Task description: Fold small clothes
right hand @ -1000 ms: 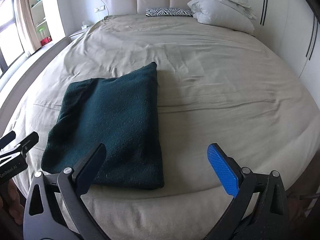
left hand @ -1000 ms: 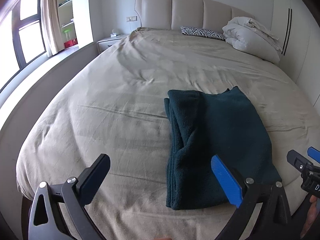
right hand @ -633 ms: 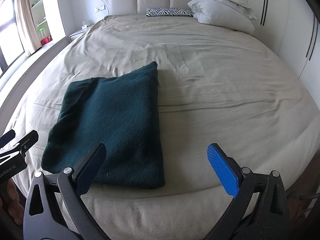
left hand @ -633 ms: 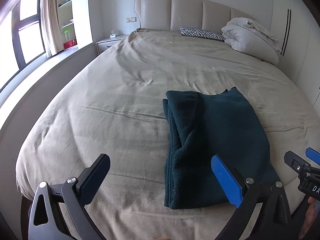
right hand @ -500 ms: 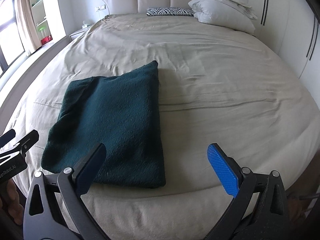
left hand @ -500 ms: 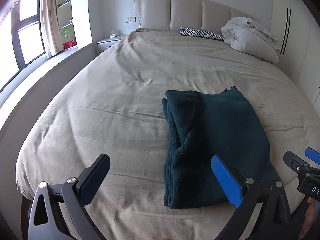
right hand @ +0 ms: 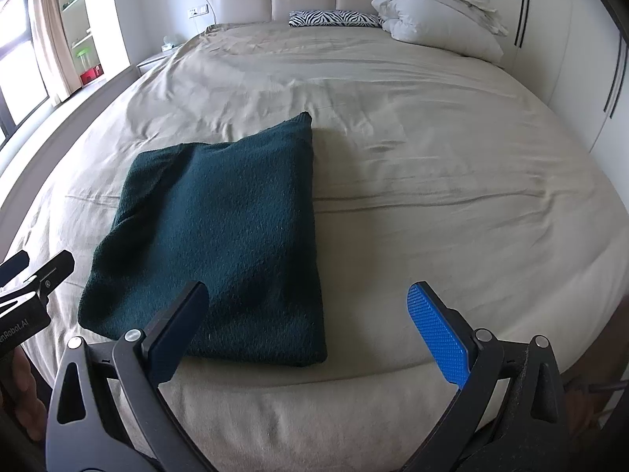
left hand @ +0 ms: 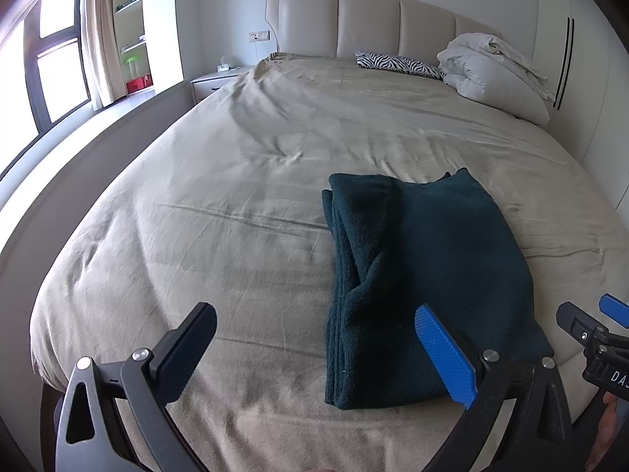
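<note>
Sweater (left hand: 424, 275) folded on bed (left hand: 236, 196); both grippers (left hand: 314, 358) (right hand: 310, 326) spread wide above.

Bed (left hand: 243, 181) wide open L & R of folded garment (right hand: 220, 228); bedding pile (right hand: 436, 19) far off.

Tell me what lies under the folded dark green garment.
The folded dark green garment rests directly on the beige bedsheet, near the bed's foot edge. Stacked layers show along its left side. Whatever sits between those layers or beneath the garment's middle is covered.
</note>
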Demonstrator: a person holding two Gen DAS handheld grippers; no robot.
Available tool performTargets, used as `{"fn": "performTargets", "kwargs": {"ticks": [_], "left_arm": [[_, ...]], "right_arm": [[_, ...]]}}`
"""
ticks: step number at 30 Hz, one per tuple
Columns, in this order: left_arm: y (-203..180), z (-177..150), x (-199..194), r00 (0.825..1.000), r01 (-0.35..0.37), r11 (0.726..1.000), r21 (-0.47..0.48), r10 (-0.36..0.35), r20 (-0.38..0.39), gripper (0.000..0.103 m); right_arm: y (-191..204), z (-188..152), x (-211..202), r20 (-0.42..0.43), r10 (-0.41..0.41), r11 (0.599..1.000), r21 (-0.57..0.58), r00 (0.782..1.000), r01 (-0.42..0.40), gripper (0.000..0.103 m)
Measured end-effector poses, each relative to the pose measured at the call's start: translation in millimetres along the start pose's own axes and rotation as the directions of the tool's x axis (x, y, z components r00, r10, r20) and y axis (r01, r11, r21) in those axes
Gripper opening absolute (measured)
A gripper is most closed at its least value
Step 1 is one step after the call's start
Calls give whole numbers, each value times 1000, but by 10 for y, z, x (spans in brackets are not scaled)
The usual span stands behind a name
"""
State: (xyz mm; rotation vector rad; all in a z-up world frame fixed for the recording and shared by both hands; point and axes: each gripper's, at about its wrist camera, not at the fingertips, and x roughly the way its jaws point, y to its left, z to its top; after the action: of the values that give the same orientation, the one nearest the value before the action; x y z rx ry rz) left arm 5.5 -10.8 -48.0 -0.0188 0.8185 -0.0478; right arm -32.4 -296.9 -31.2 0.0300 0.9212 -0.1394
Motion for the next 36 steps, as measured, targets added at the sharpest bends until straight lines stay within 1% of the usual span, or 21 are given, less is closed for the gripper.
{"fn": "performTargets", "kwargs": {"ticks": [36], "left_arm": [[14, -23, 19, 1000, 1, 1000, 0, -1, -3, 103]], "right_arm": [[-15, -11, 17, -3, 2, 1000, 1, 1000, -2, 103]]}}
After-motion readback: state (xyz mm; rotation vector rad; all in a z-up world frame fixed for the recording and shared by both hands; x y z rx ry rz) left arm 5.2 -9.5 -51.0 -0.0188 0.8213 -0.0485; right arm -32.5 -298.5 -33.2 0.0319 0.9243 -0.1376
